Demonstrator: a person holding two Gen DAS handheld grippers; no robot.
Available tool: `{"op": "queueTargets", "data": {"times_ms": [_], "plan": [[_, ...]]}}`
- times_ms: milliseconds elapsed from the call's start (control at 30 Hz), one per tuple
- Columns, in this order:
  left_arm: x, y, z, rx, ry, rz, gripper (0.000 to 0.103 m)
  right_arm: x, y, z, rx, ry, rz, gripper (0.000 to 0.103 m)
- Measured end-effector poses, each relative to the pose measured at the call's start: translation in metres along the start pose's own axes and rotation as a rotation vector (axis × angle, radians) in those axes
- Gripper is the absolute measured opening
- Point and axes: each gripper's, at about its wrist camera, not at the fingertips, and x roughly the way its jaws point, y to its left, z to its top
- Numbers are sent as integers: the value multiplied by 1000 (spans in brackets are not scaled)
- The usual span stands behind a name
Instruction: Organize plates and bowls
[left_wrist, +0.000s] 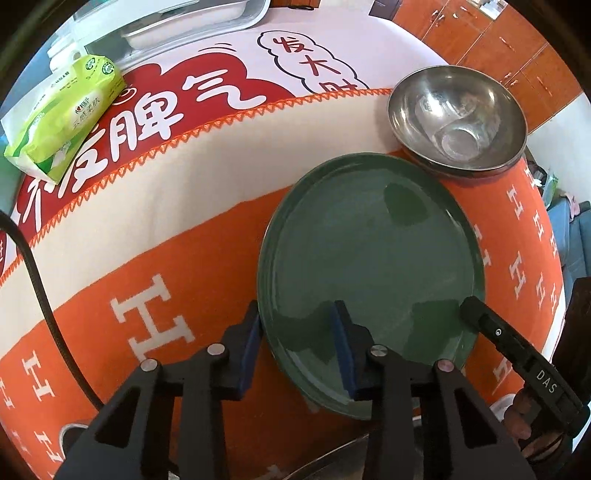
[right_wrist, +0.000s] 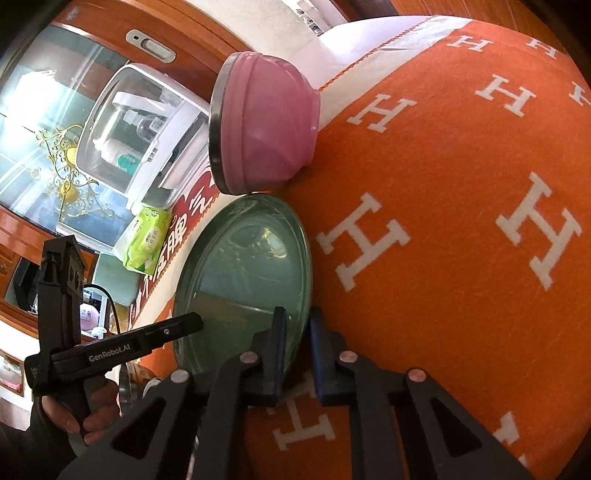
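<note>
A dark green plate (left_wrist: 369, 258) lies on the orange tablecloth, also seen edge-on in the right wrist view (right_wrist: 243, 273). My left gripper (left_wrist: 297, 332) straddles the plate's near-left rim, its fingers apart around it. My right gripper (right_wrist: 297, 332) is shut on the plate's rim at its right side; it shows in the left wrist view (left_wrist: 476, 314) at the plate's edge. A steel bowl with a pink outside (left_wrist: 458, 118) stands just beyond the plate, with a clear glass (left_wrist: 454, 136) lying inside; in the right wrist view it shows as a pink bowl (right_wrist: 266, 125).
A green tissue pack (left_wrist: 62, 114) lies at the far left of the table, also in the right wrist view (right_wrist: 146, 236). A white appliance (right_wrist: 144, 125) stands behind it. Orange wooden cabinets (left_wrist: 517, 48) stand beyond the table's far edge. A black cable (left_wrist: 37, 280) crosses the left.
</note>
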Motion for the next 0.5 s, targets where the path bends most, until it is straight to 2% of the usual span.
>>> {"op": "queueTargets", "data": {"times_ms": [500], "plan": [[-24, 23, -6, -69, -70, -52, 35, -2, 16, 1, -61, -25, 5, 12]]}}
